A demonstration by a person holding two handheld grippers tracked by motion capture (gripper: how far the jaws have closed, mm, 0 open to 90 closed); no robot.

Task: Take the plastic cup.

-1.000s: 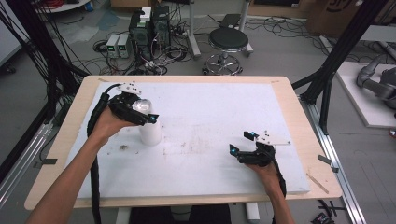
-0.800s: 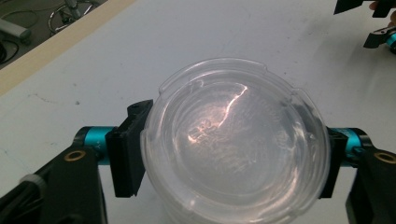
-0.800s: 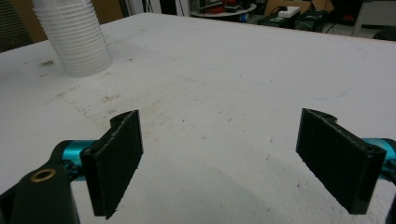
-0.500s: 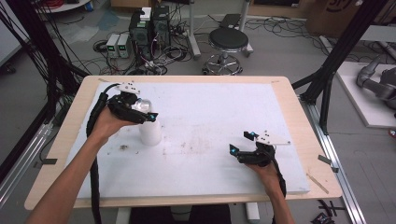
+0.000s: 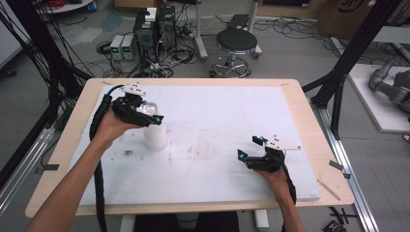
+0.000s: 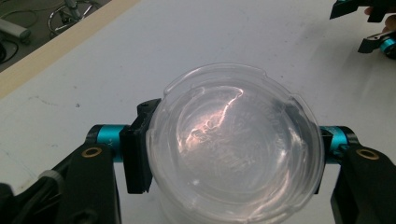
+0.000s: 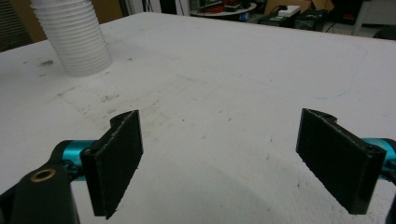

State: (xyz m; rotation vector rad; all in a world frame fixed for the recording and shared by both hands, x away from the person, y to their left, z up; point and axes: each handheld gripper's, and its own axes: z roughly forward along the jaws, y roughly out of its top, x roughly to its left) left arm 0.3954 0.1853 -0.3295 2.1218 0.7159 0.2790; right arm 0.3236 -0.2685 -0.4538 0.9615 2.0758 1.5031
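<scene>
A white ribbed cup point(image 5: 155, 137) stands upright on the left half of the white table point(image 5: 217, 116). Directly over its mouth my left gripper point(image 5: 147, 115) is shut on a clear round plastic lid point(image 6: 233, 144), held flat between the two black pads point(image 6: 137, 149). I cannot tell whether the lid touches the cup's rim. My right gripper point(image 5: 248, 148) rests low on the right half of the table, its jaws wide open with nothing between them point(image 7: 219, 154). From that gripper's view the cup point(image 7: 74, 37) stands far off at the upper left.
The white board has a few dirty smudges point(image 5: 203, 151) near its middle and a wooden border point(image 5: 63, 159) around it. Behind the table stand a stool point(image 5: 236, 43), computer cases point(image 5: 154, 26) and loose cables. Black frame posts point(image 5: 348, 63) rise at the right.
</scene>
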